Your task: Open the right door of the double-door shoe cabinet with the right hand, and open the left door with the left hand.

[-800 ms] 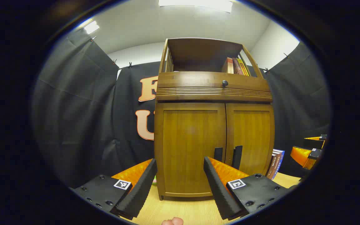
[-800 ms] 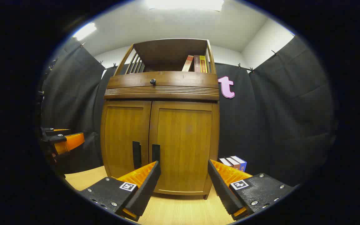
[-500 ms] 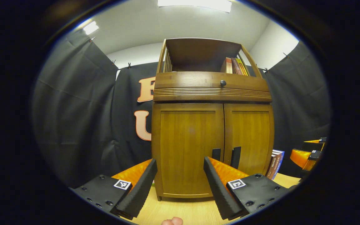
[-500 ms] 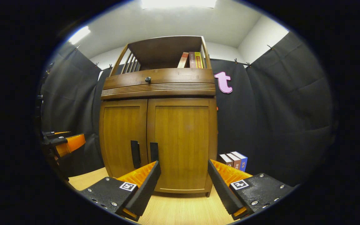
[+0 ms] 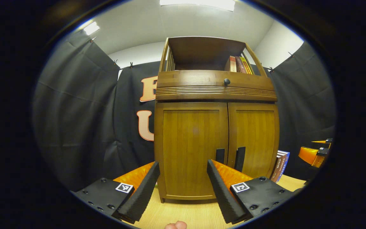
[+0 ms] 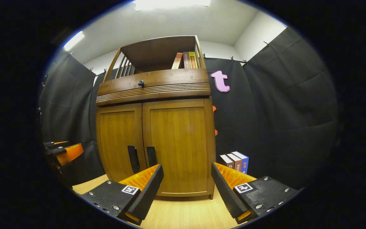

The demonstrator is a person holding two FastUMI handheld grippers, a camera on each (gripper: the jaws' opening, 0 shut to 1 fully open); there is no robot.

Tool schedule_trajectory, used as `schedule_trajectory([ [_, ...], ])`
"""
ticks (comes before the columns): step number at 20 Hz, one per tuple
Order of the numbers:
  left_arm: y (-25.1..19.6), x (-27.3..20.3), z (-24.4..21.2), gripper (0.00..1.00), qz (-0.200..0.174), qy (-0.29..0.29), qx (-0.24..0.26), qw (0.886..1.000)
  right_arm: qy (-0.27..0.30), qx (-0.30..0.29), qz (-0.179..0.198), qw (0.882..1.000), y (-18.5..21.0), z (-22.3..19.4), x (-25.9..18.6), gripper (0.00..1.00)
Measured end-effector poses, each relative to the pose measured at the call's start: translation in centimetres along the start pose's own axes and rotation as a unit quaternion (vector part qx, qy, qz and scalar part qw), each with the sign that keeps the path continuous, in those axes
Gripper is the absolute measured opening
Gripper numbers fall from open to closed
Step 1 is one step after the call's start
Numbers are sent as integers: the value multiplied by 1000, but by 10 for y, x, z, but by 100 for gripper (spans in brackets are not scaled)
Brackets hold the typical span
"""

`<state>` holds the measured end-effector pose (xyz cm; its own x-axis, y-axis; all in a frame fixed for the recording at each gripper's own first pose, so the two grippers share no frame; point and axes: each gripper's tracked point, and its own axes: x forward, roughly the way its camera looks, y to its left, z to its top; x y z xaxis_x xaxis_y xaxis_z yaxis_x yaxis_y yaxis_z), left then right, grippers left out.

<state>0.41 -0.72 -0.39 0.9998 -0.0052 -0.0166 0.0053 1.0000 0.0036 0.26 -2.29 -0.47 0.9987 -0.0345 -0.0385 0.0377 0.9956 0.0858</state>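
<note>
A brown wooden shoe cabinet [image 5: 214, 95] [image 6: 154, 92] stands on a light wood table, both doors closed. The left door [image 5: 191, 149] [image 6: 118, 140] and right door [image 5: 256, 136] [image 6: 178, 146] each carry a dark vertical handle by the centre seam: left handle [image 5: 220, 155] [image 6: 133, 159], right handle [image 5: 240, 158] [image 6: 151, 156]. My left gripper [image 5: 183, 187] is open, a short way in front of the left door. My right gripper [image 6: 186, 187] is open before the right door. The right gripper also shows at the edge of the left gripper view [image 5: 313, 154], the left gripper at the edge of the right gripper view [image 6: 62, 152].
Several books [image 6: 235, 162] [image 5: 281, 165] stand on the table [image 6: 183, 216] to the right of the cabinet. More books [image 6: 184, 60] lean in the open top shelf above a drawer with a round knob [image 5: 227, 81]. Black cloth walls close in the back and sides.
Both views have shifted slightly: the cabinet sits a little higher and more leftward in the right gripper view, which has tilted. Both grippers stay open and apart from the doors.
</note>
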Motion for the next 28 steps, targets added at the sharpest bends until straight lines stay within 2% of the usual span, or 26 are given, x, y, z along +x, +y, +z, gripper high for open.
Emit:
schedule_trajectory([
  [4, -2, -1, 2, 98, -3, -1, 4, 1000, 4, 7, -7, 1000, 3, 0, 2, 93],
  [7, -5, -1, 3, 98, -5, -2, -8, 1000, -27, 1, 19, 999, 28, 16, 8, 93],
  [10, -10, 0, 6, 96, -18, -11, -6, 1000, -24, -15, 37, 999, 49, 13, 40, 93],
  [13, -8, 0, 6, 96, -19, -9, 7, 1000, -11, 17, 55, 998, 69, 6, 85, 93],
  [14, -10, 0, 7, 97, -22, -11, 5, 1000, -7, 29, 62, 998, 74, 3, 102, 96],
  [16, -15, -4, 9, 96, -30, -14, 1, 999, 9, 53, 74, 996, 85, -6, 133, 93],
  [20, -16, -14, 7, 96, -29, -6, 0, 1000, 41, 71, 58, 995, 91, -36, 189, 93],
  [24, -17, -21, 2, 96, -31, 0, 6, 1000, 48, 69, 61, 995, 97, -51, 210, 92],
  [25, -16, -23, 0, 95, -29, 5, 9, 1000, 42, 67, 65, 995, 99, -53, 208, 96],
  [26, -13, -25, -1, 98, -26, 7, 9, 1000, 40, 56, 72, 995, 102, -54, 208, 91],
  [28, -13, -25, -2, 96, -23, 6, 2, 1000, 38, 22, 86, 995, 111, -61, 206, 92],
])
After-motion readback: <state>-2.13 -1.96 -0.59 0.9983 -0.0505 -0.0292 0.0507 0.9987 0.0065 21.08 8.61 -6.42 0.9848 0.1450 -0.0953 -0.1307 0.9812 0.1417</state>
